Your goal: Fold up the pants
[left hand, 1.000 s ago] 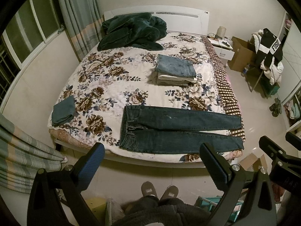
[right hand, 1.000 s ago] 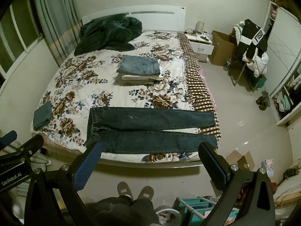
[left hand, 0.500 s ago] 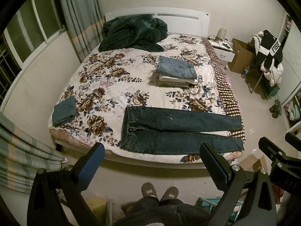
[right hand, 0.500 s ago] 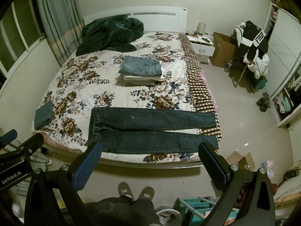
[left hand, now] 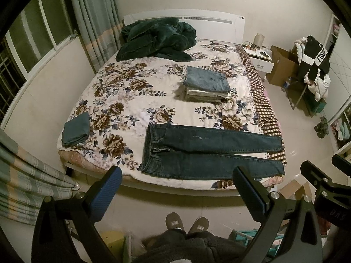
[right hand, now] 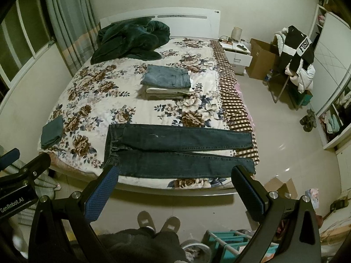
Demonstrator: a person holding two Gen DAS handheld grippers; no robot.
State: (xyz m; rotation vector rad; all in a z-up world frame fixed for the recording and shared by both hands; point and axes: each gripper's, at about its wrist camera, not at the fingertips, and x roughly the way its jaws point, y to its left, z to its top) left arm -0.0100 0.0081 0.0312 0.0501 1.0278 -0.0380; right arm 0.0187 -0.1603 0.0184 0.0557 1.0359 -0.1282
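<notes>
Dark blue jeans (left hand: pixel 208 151) lie flat along the near edge of the floral bed (left hand: pixel 136 100), waistband to the left, both legs stretched right. They also show in the right wrist view (right hand: pixel 175 149). My left gripper (left hand: pixel 176 179) is open and empty, held above the floor in front of the bed. My right gripper (right hand: pixel 175 178) is open and empty, also short of the bed edge. The right gripper's body shows at the right edge of the left wrist view (left hand: pixel 324 188).
A stack of folded pants (left hand: pixel 207 84) sits mid-bed. A small folded teal cloth (left hand: pixel 75 129) lies at the left corner. A dark green blanket (left hand: pixel 155 39) is heaped at the headboard. Slippered feet (left hand: pixel 186 222) stand before the bed. Boxes, a nightstand and a clothes-laden chair stand right.
Both views have shifted slightly, so the bed sits a little lower in frame. The jeans have not moved and both grippers stay open.
</notes>
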